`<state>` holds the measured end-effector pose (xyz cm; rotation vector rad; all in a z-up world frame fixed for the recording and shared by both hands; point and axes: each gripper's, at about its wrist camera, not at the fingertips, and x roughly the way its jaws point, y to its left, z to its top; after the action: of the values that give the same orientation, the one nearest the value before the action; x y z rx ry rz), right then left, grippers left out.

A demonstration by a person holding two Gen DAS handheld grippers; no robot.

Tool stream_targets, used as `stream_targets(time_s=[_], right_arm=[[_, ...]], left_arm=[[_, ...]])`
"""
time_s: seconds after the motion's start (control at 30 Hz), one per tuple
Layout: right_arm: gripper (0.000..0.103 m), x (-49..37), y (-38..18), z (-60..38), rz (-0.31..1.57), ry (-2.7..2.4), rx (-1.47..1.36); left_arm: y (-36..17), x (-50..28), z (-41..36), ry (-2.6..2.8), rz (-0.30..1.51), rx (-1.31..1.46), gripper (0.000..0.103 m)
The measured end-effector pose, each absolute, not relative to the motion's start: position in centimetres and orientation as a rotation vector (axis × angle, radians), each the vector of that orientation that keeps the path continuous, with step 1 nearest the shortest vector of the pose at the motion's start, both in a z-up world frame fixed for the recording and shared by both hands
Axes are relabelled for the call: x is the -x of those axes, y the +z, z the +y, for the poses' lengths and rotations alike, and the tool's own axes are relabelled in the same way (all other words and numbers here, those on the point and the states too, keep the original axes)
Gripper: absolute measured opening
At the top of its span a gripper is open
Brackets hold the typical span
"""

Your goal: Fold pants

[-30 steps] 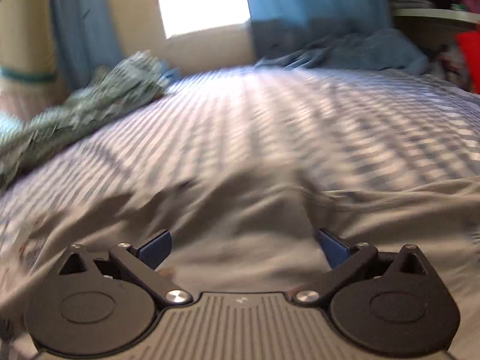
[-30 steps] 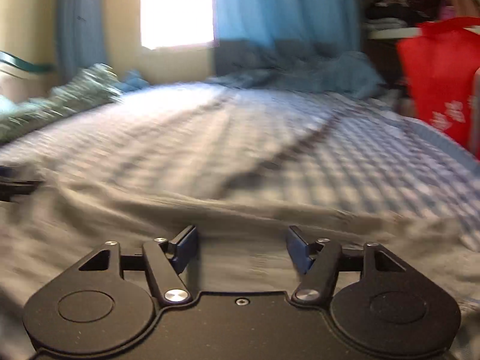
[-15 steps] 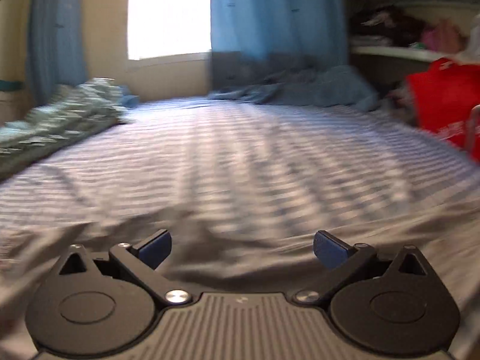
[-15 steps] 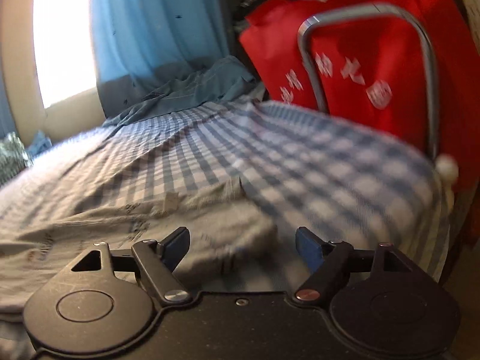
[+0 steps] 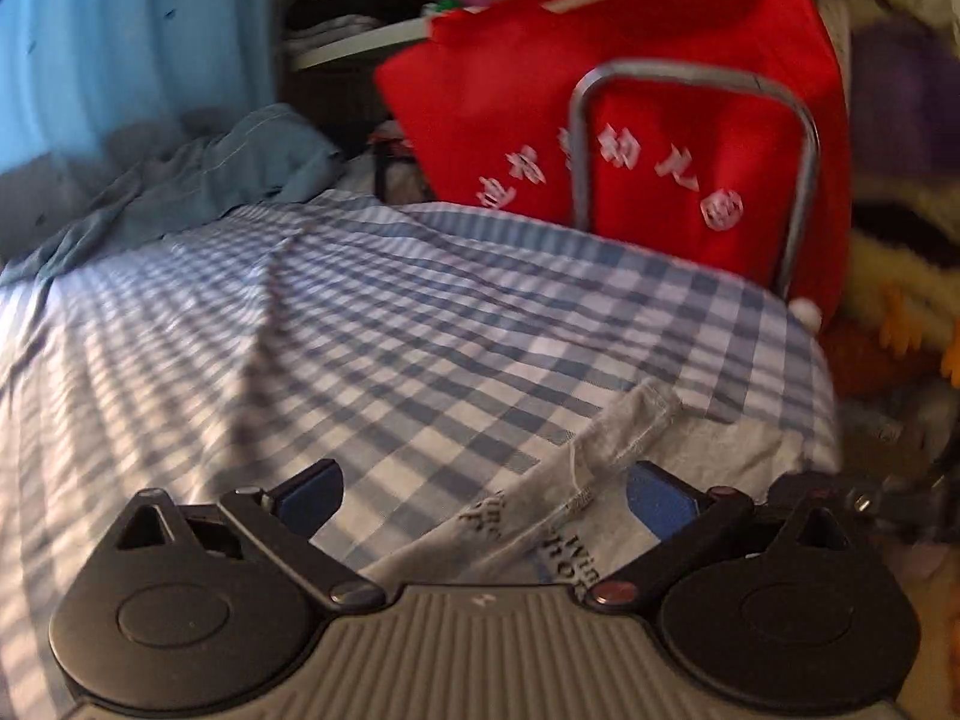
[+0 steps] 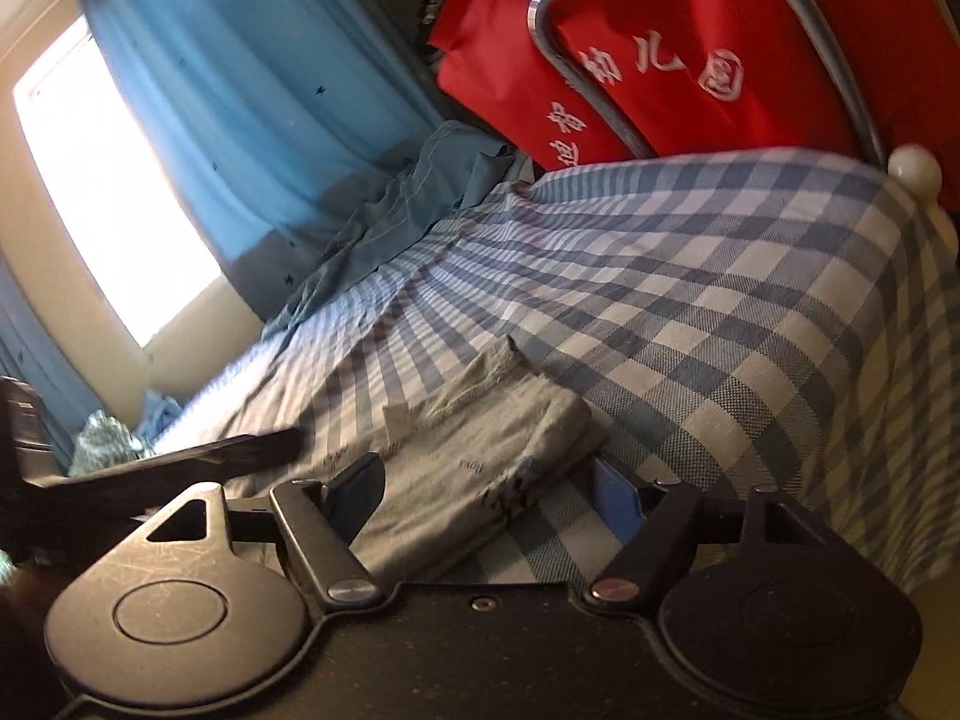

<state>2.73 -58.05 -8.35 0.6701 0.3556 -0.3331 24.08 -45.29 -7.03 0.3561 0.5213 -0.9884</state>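
Observation:
Grey pants (image 5: 600, 450) with dark printed lettering lie flat on the blue checked bedsheet (image 5: 390, 330), and their stitched hem end points toward the bed's corner. My left gripper (image 5: 486, 495) is open just above them, its blue pads wide apart with the cloth lying loose between. In the right wrist view the pants (image 6: 480, 450) show a layered end near the sheet's edge. My right gripper (image 6: 489, 498) straddles that end; its jaws are closing, but the pads stand clear of the cloth. A dark finger of the left gripper (image 6: 240, 450) reaches in from the left.
A red bag (image 5: 660, 120) with white characters hangs behind a metal bed rail (image 5: 690, 72) at the bed's corner. A crumpled blue garment (image 5: 210, 180) lies at the far side under the blue curtain (image 6: 240, 90). The sheet drops off at the right edge (image 6: 870, 390).
Both views have swung right, from the window side to the bed corner with the red bag. The pants' end now lies between both pairs of jaws. The right view has also rolled.

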Motion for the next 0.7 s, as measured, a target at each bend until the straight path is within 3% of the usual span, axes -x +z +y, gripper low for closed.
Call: stream_targets(time_s=[0.17, 0.4, 0.43, 0.53, 0.7], right_arm=[[0.056, -2.5, -9.0, -59.0, 0.325, -0.347, -0.788], [0.049, -2.6, -9.7, -59.2, 0.292, -0.345, -0.837], [0.045, -2.8, -9.7, -59.2, 0.289, -0.353, -0.834], [0.017, -3.3, -9.6, -58.7, 0.316, -0.424, -0.778], [0.004, -3.7, -8.8, -57.7, 0.334, -0.43, -0.67]], left_arm=[[-9.6, -24.8, -47.1, -0.981, 0.602, -0.382, 0.103], [-9.6, -26.3, -46.2, -0.959, 0.66, -0.315, 0.103], [-9.6, -26.3, -46.2, -0.957, 0.658, -0.317, 0.103], [-9.1, -26.4, -46.1, -0.95, 0.664, -0.311, 0.103], [-7.7, -26.8, -45.0, -0.961, 0.709, -0.232, 0.103]])
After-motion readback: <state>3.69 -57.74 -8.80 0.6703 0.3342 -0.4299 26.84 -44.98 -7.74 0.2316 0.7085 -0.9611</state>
